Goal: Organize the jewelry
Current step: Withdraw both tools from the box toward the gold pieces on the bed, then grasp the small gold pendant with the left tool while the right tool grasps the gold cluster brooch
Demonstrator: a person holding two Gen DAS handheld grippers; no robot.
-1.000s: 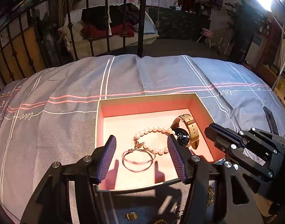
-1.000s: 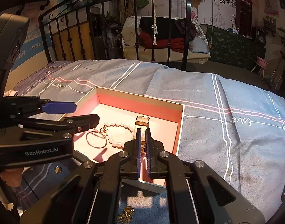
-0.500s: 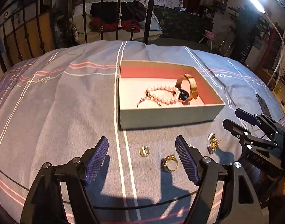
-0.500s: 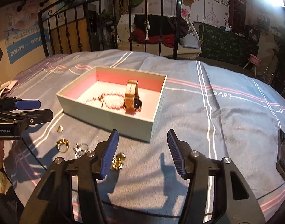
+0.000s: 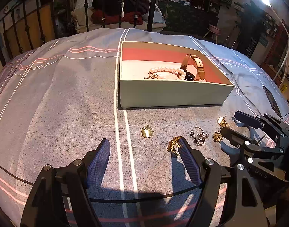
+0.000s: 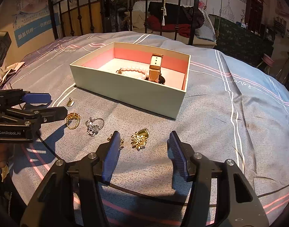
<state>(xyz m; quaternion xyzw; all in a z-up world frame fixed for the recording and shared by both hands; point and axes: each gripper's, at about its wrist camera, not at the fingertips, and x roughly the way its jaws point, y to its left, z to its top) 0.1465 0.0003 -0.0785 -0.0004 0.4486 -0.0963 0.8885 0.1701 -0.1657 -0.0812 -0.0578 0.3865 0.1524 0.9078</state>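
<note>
A: Why does the box (image 6: 137, 89) sit out in the middle of the bed (image 6: 229, 117), with the loose pieces in front of it?

B: I'd say it keeps the box within reach of both hands. The watch (image 6: 155, 70) and the pearl bracelet (image 6: 134, 71) already lie inside it, toward its right half, the watch strap leaning up near the far wall. What's left sits on the cover between the box's near wall and the grippers.

A: What's left, exactly?

B: A small gold pendant (image 5: 147, 131) nearest the box, a gold ring (image 6: 73, 120), a silver ring (image 6: 94, 125) just beside it, and two gold brooch-like pieces (image 6: 140, 138), one of them partly behind a finger of the right gripper.

A: And the grippers?

B: The left gripper (image 5: 142, 162) is spread wide and holds nothing; its right finger is just in front of the gold ring, probably lining up on it. The right gripper (image 6: 143, 155) is also wide apart and empty, low over the cover with the larger gold piece between its fingers, a bit ahead of the tips.

A: The surface?

B: A grey-blue bedcover with white and pink stripes, soft and slightly wrinkled, so small metal may sink in. A dark phone-like slab (image 5: 271, 100) lies near the right edge. Behind the bed there's a black iron bed frame (image 6: 114, 9), a heap of clothes (image 6: 174, 20), and posters on the walls under warm, dim light.
</note>
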